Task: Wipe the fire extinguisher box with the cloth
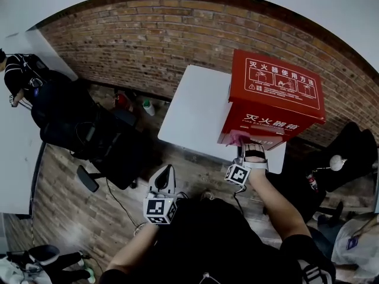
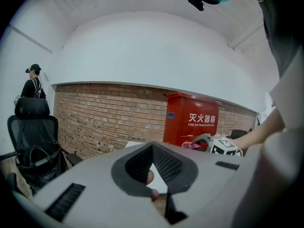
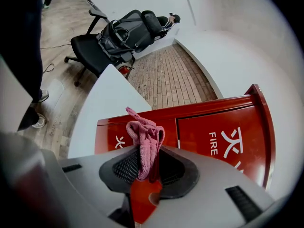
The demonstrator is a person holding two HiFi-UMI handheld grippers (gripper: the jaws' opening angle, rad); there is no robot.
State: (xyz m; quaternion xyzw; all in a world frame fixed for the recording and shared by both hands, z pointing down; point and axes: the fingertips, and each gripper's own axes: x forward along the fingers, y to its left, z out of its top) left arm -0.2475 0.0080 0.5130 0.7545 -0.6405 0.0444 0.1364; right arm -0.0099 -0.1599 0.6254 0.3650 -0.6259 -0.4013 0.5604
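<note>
Right tongs (image 3: 149, 164) round cloth (image 3: 145, 144) — red box (image 3: 216, 137) ahead, table (image 3: 107, 103) beside

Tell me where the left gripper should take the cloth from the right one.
Grip the loose bunch of the cloth that sticks out past the right gripper, probably coming from the left, across its jaws. Only that end is free, the rest is pinched, and the box stands close ahead, leaving little room head-on. The left gripper is shut, so open it first.
</note>
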